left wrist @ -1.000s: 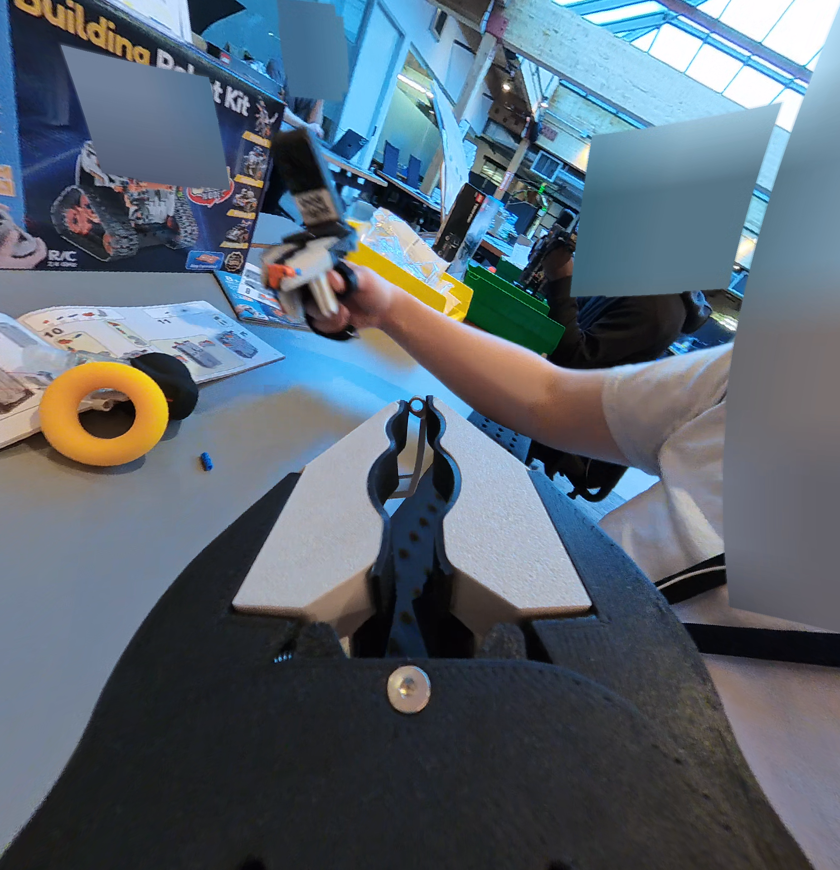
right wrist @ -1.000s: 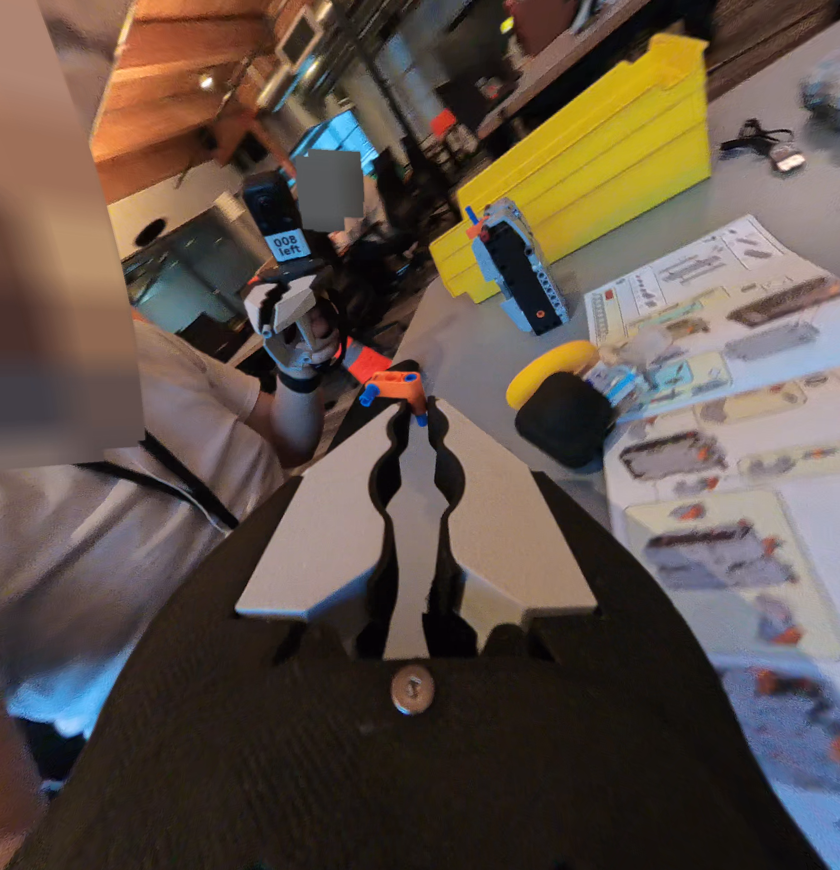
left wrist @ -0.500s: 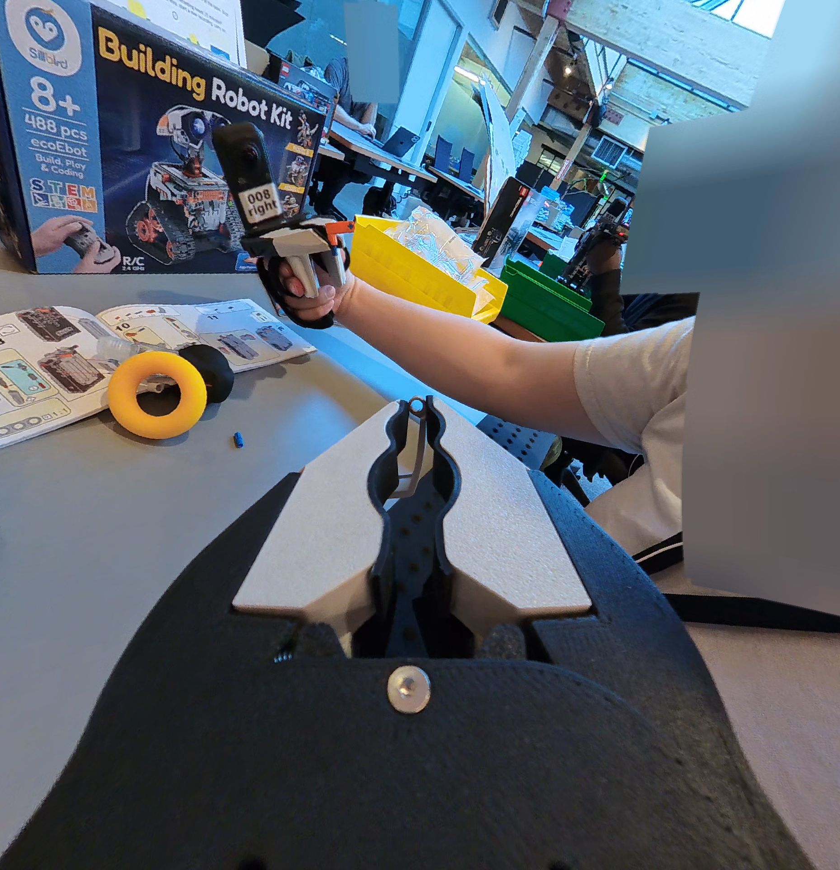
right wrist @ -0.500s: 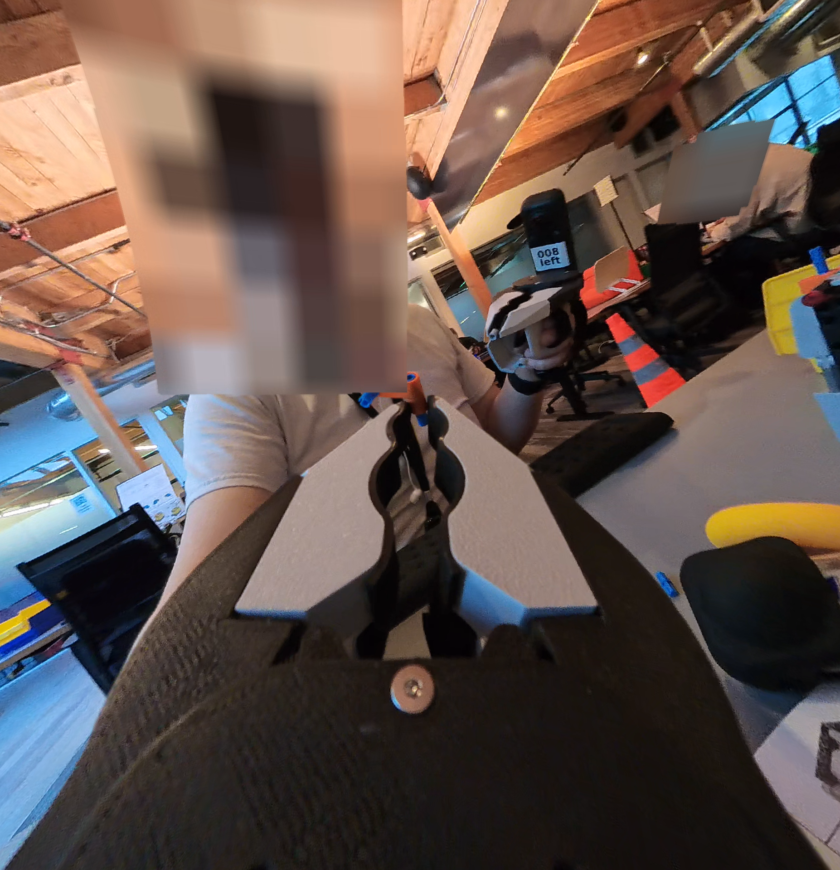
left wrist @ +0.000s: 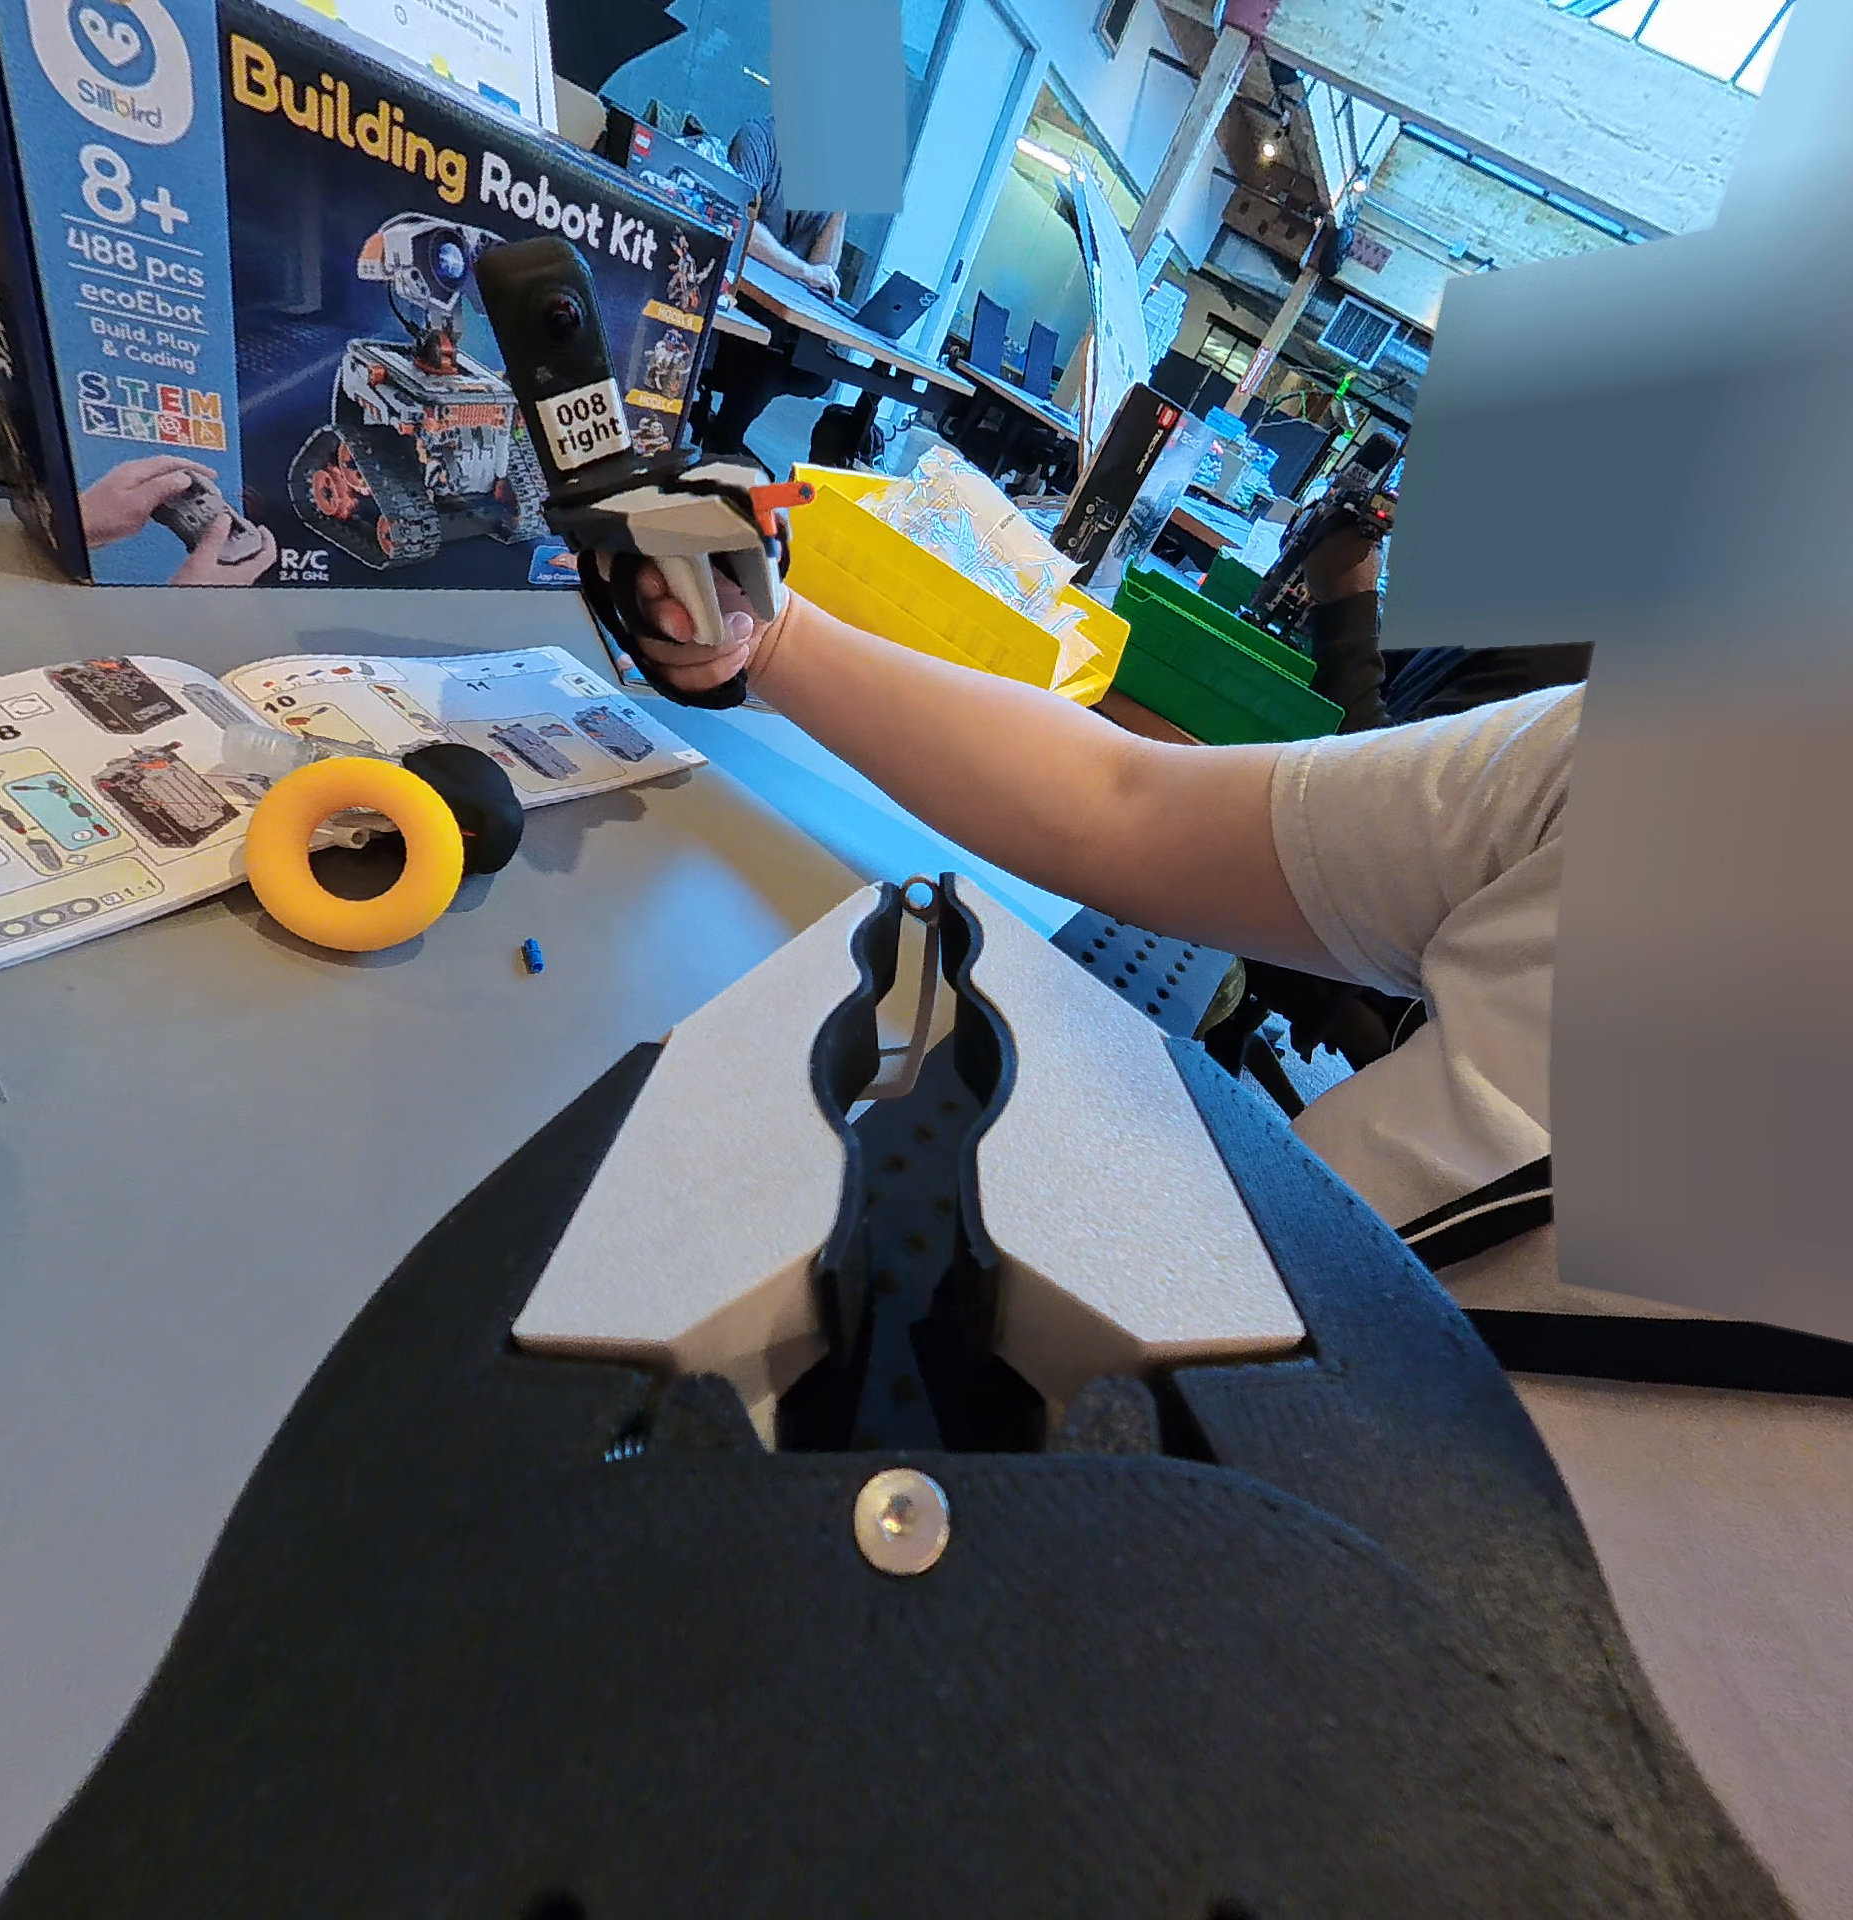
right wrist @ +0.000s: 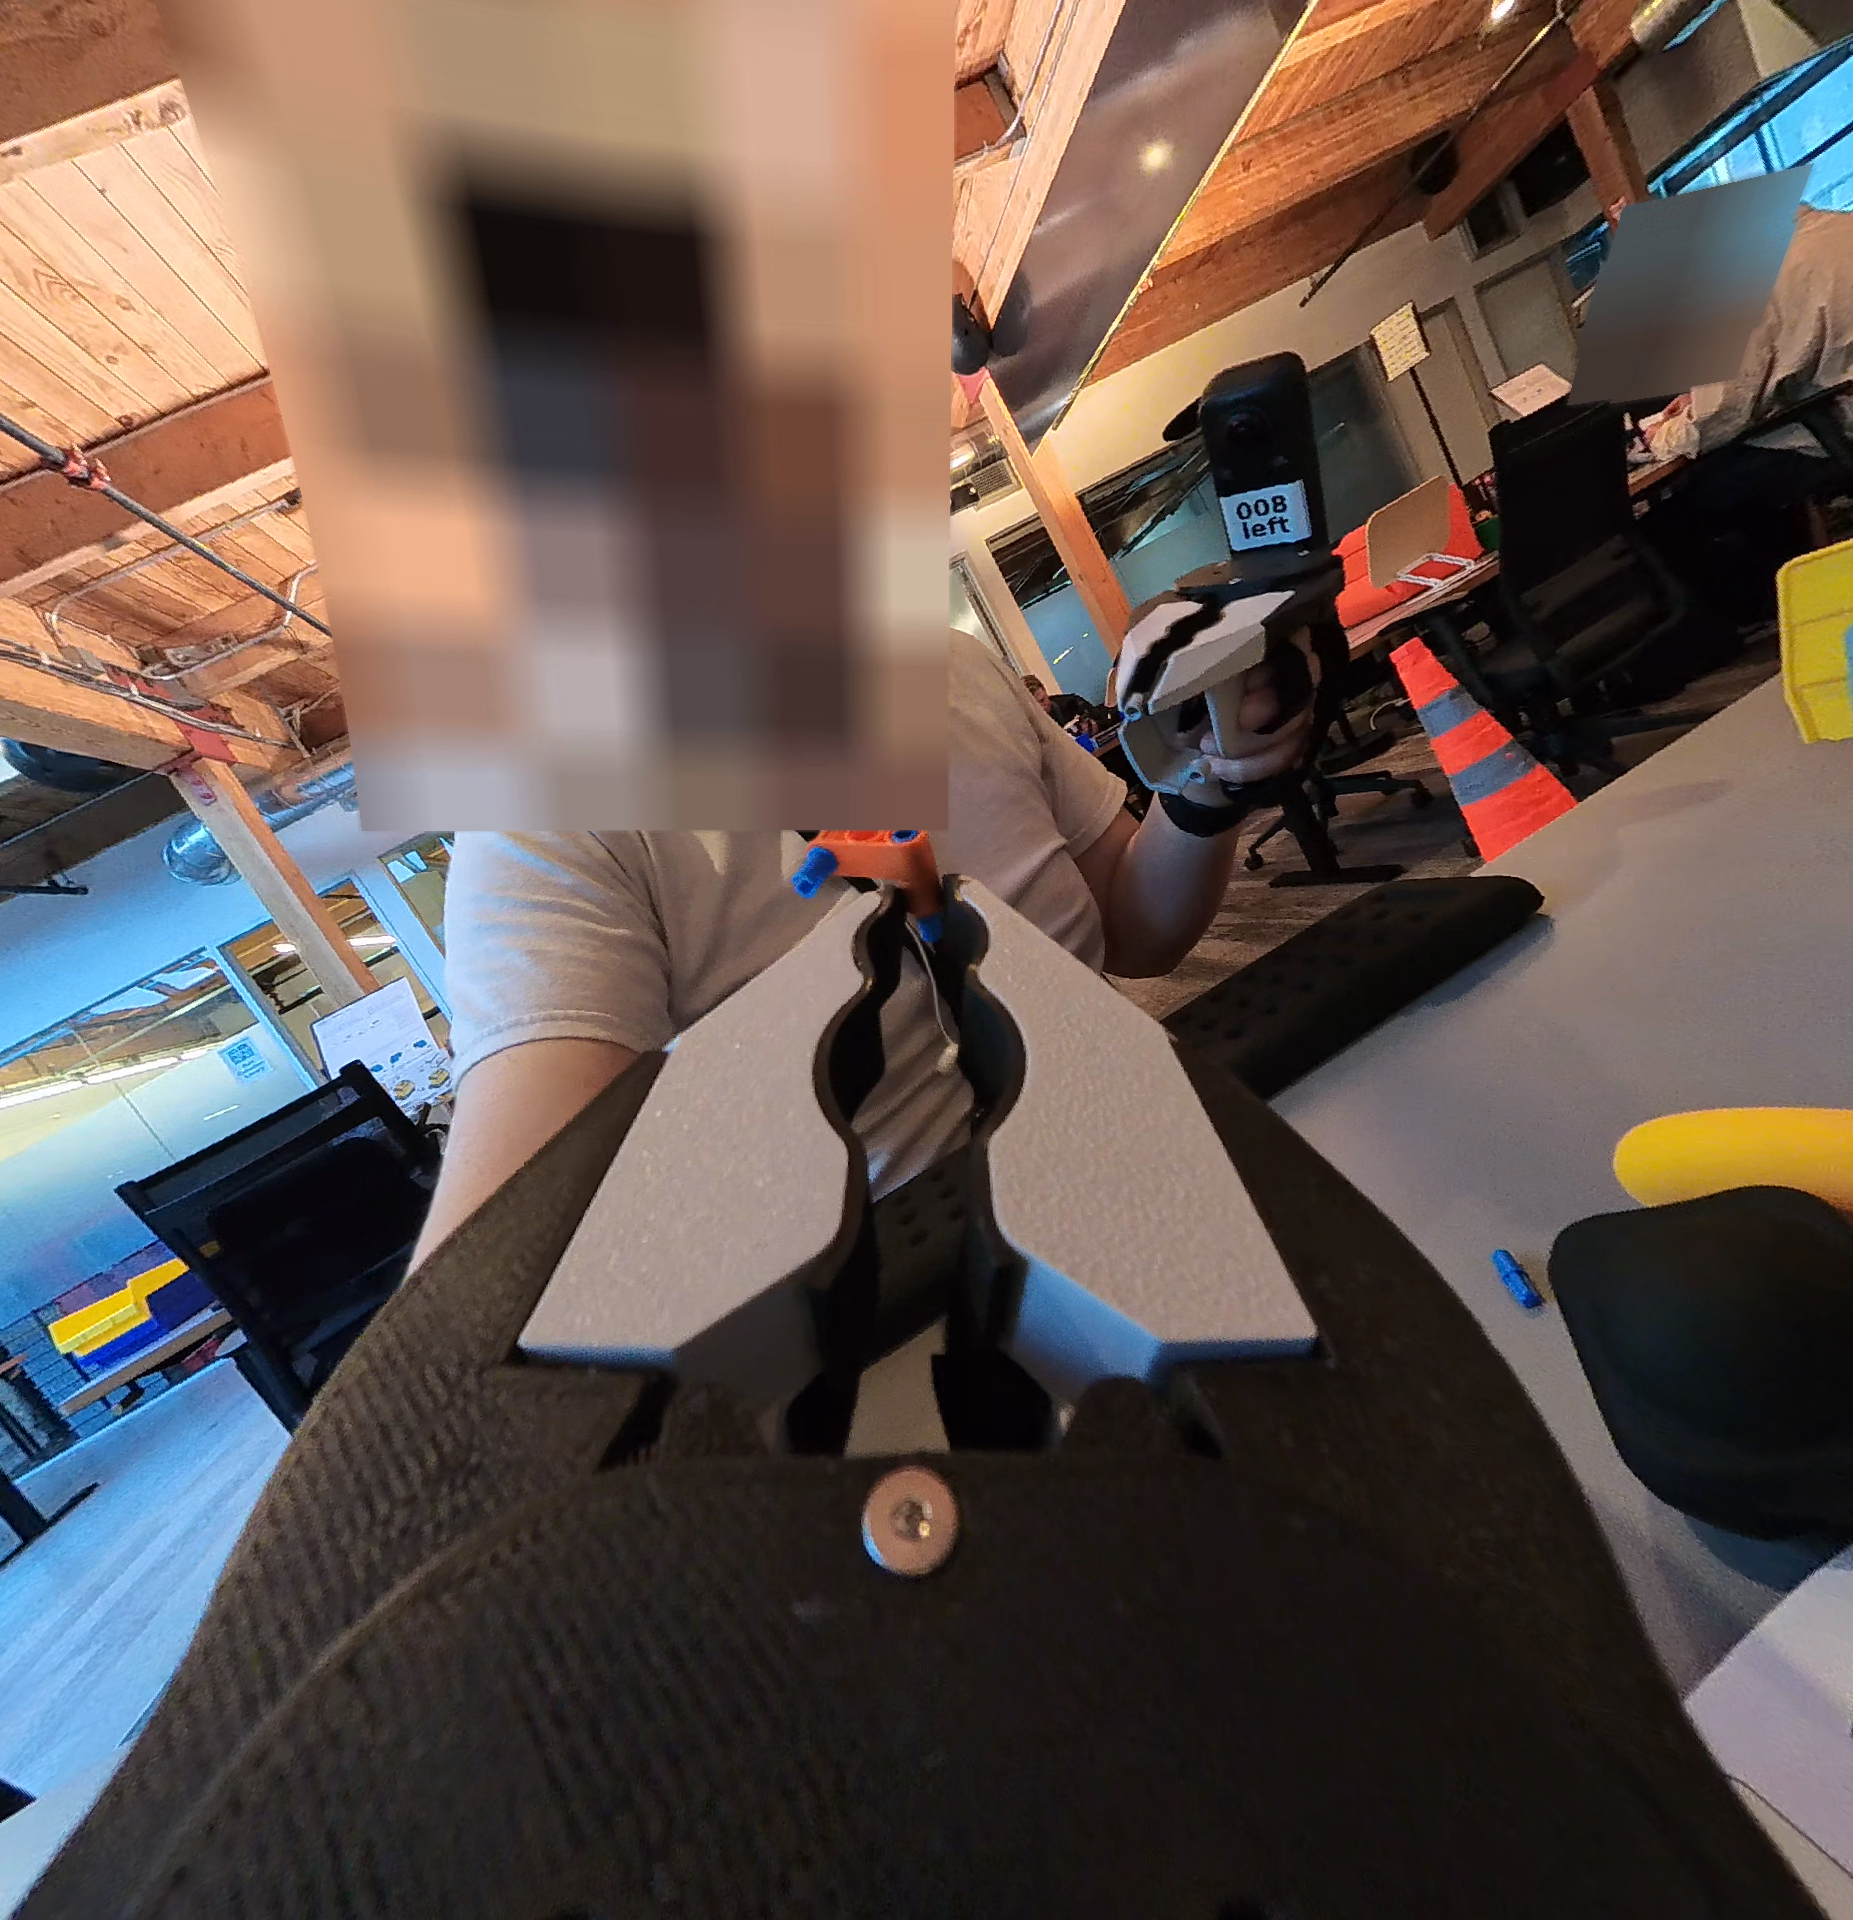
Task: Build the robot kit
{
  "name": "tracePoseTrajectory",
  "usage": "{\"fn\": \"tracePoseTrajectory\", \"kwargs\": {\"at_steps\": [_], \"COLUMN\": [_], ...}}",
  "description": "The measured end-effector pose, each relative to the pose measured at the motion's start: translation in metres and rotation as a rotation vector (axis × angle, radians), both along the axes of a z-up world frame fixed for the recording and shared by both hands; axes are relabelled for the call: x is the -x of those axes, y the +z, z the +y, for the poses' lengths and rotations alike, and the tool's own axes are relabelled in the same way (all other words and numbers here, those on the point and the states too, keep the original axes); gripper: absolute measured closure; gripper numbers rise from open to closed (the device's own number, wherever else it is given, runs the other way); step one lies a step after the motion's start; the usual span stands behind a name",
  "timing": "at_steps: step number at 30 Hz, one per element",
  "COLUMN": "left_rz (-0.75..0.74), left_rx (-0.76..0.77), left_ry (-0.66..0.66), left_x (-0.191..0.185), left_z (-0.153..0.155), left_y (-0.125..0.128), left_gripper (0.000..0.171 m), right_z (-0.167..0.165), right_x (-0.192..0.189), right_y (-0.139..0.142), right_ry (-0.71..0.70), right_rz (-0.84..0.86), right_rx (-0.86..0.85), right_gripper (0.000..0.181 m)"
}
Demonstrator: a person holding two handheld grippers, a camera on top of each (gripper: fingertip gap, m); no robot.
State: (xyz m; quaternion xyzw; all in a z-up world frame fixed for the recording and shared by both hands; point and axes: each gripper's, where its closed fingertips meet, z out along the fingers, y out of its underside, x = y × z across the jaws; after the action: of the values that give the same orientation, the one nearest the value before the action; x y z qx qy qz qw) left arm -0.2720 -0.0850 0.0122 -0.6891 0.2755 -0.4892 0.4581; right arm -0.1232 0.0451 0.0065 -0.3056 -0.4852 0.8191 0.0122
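Observation:
My left gripper [left wrist: 922, 902] is shut on a thin grey part [left wrist: 909, 997] that runs back between the jaws, its round end at the tips. It is held in the air above the grey table's [left wrist: 226, 1143] edge. My right gripper [right wrist: 917, 906] is shut on an orange angled piece [right wrist: 886, 857] with blue pins, held up in front of a person's chest. Each gripper shows in the other's view: the right one [left wrist: 771, 520] with the orange piece [left wrist: 782, 497], the left one [right wrist: 1132, 709] at arm's length. The two are apart.
On the table lie a yellow ring [left wrist: 353, 854], a black wheel [left wrist: 475, 805], an open instruction booklet [left wrist: 278, 707] and a loose blue pin [left wrist: 530, 954]. A kit box [left wrist: 330, 312], a yellow bin [left wrist: 932, 603] and a green bin [left wrist: 1213, 665] stand behind. A black perforated pad [right wrist: 1337, 966] lies at the table's edge. There is about 20 centimetres between the tips of the two grippers.
My right gripper has swung up from over the booklet and now faces the person, still holding the orange piece. My left gripper has turned slightly, still holding the grey part.

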Motion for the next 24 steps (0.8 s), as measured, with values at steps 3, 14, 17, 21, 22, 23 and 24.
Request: {"fn": "tracePoseTrajectory", "kwargs": {"at_steps": [3,14,17,21,22,23,24], "left_rz": [0.000,0.001,0.003,0.005,0.005,0.006,0.007], "left_rx": [0.002,0.005,0.005,0.004,0.004,0.005,0.006], "left_ry": [-0.001,-0.010,-0.010,-0.010,-0.011,-0.011,-0.011], "left_x": [-0.0001,-0.0027,-0.0026,-0.0034,-0.0040,-0.0043,-0.0046], "left_z": [-0.0005,-0.0012,-0.0010,-0.0005,-0.0005,-0.0002,-0.0001], "left_y": [-0.0004,-0.0020,-0.0019,-0.0024,-0.0020,-0.0019,-0.0024], "left_gripper": [0.166,0.166,0.166,0.166,0.166,0.166,0.166], "right_z": [0.0000,-0.0019,-0.0025,-0.0031,-0.0028,-0.0027,-0.0028], "right_x": [0.0005,-0.0030,-0.0040,-0.0042,-0.0042,-0.0046,-0.0050], "right_y": [-0.0007,-0.0014,-0.0015,-0.0024,-0.0024,-0.0020,-0.0018], "right_ry": [-0.004,-0.016,-0.016,-0.016,-0.018,-0.017,-0.017], "right_rz": [-0.007,-0.005,-0.003,-0.004,-0.003,-0.001,0.002], "right_rx": [-0.003,0.002,0.003,0.001,0.003,0.006,0.007], "right_gripper": [0.176,0.176,0.176,0.176,0.176,0.176,0.176]}}
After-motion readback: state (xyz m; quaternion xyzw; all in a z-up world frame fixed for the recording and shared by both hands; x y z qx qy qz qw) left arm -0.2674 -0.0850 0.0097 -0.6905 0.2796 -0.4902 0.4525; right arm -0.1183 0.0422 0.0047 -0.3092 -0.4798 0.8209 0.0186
